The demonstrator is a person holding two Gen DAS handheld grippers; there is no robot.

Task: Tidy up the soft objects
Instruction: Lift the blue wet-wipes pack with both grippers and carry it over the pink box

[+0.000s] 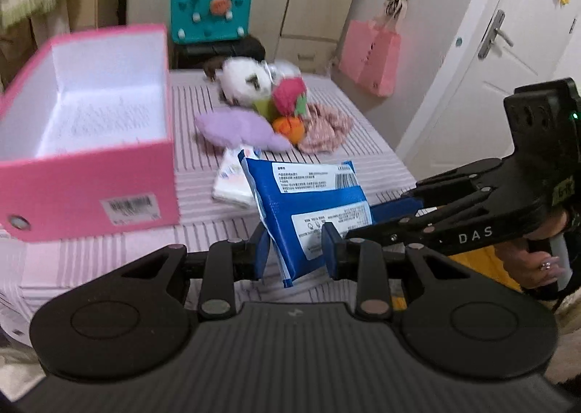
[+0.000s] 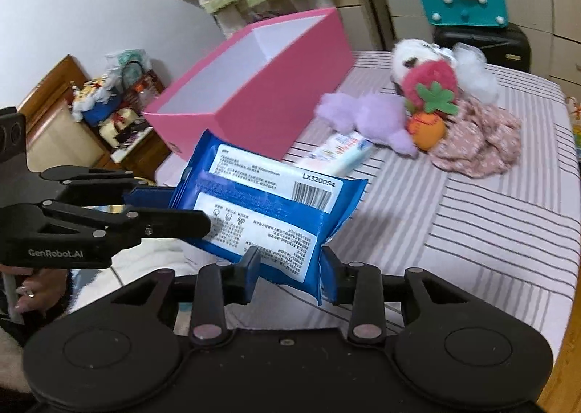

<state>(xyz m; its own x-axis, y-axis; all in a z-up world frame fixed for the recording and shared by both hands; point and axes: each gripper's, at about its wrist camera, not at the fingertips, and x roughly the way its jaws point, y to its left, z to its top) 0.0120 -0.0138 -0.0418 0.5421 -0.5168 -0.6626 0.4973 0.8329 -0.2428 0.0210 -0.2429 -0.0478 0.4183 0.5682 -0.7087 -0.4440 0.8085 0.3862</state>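
Observation:
A blue wet-wipe pack (image 1: 308,202) (image 2: 268,206) hangs in the air over the striped bed, held by both grippers. My left gripper (image 1: 296,249) is shut on its lower end; it shows from the side in the right wrist view (image 2: 189,209). My right gripper (image 2: 290,268) is shut on the pack's other end; it shows at the right in the left wrist view (image 1: 406,206). An open pink box (image 1: 87,144) (image 2: 254,86) stands on the bed to the left. A pile of soft toys lies beyond: a purple plush (image 1: 239,130) (image 2: 366,115), a strawberry (image 2: 432,86), an orange ball (image 1: 288,128) (image 2: 426,130), a white plush (image 1: 247,81).
A small white tissue pack (image 1: 232,180) (image 2: 337,153) lies on the bed (image 2: 472,217) beside the box. A pink patterned cloth (image 2: 479,148) lies right of the toys. A teal bag (image 1: 210,10) on a black case stands behind the bed. A door (image 1: 508,50) is on the right.

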